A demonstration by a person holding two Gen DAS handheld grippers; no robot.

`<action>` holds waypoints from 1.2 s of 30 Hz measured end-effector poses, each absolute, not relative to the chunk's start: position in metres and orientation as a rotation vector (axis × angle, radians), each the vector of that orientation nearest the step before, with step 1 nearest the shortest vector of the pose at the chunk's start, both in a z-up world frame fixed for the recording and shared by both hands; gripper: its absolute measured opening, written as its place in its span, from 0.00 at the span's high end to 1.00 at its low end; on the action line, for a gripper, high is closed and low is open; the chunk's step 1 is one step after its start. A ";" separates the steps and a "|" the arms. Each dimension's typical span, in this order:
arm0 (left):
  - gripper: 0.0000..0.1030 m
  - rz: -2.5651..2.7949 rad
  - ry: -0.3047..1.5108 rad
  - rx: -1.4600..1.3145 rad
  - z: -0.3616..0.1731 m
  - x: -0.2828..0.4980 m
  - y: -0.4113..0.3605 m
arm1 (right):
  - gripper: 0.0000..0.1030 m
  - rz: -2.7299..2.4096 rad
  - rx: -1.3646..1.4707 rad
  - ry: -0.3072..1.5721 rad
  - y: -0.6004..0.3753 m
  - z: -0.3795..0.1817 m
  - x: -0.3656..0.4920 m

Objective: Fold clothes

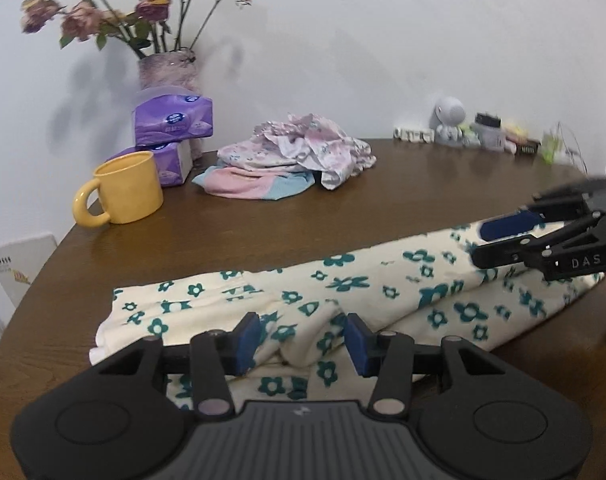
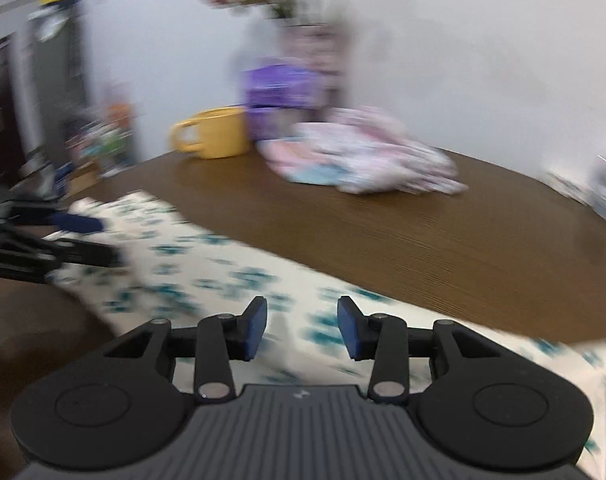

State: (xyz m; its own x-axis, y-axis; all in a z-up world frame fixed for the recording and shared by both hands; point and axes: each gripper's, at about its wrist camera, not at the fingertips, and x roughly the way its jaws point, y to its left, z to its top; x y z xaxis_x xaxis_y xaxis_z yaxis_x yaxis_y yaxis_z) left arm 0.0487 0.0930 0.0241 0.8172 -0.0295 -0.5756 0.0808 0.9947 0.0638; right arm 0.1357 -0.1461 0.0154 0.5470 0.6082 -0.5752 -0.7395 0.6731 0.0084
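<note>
A cream cloth with teal flowers [image 1: 383,288] lies as a long, partly folded strip across the near side of the brown table [image 1: 403,192]. My left gripper [image 1: 303,340] hovers over its left part, open, with a raised hump of the fabric between the blue pads [image 1: 249,342]; the pads do not press on it. My right gripper [image 1: 481,244] reaches in from the right over the strip's far end, jaws apart. In the blurred right wrist view the right gripper [image 2: 303,326] stands open above the cloth [image 2: 223,276], and the left gripper [image 2: 107,238] shows at the left edge.
Behind the cloth sit a yellow mug [image 1: 123,188], stacked purple tissue packs [image 1: 173,120] and a vase of dried roses [image 1: 169,68]. A pile of pink and floral clothes [image 1: 291,156] lies mid-table. Small figurines and trinkets [image 1: 449,120] line the back right edge.
</note>
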 end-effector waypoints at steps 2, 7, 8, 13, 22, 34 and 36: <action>0.59 -0.069 0.611 0.109 0.021 0.054 0.094 | 0.60 0.850 -0.290 0.571 -0.127 0.017 0.131; 0.93 -0.079 0.559 0.200 0.028 0.061 0.090 | 0.58 0.903 -0.361 0.564 -0.090 0.015 0.124; 0.93 -0.072 0.540 0.241 0.030 0.060 0.086 | 0.58 0.898 -0.357 0.571 -0.088 0.013 0.126; 0.92 -0.070 0.598 0.358 0.010 0.062 0.075 | 0.58 0.878 -0.328 0.606 -0.089 0.003 0.130; 0.49 -0.115 0.578 0.110 0.034 0.043 0.099 | 0.58 0.897 -0.241 0.634 -0.107 0.003 0.135; 0.70 -0.045 0.651 -0.064 0.011 0.089 0.117 | 0.58 0.773 -0.093 0.710 -0.146 -0.003 0.167; 0.70 -0.040 0.638 -0.051 0.009 0.085 0.119 | 0.58 0.778 -0.113 0.705 -0.149 -0.005 0.165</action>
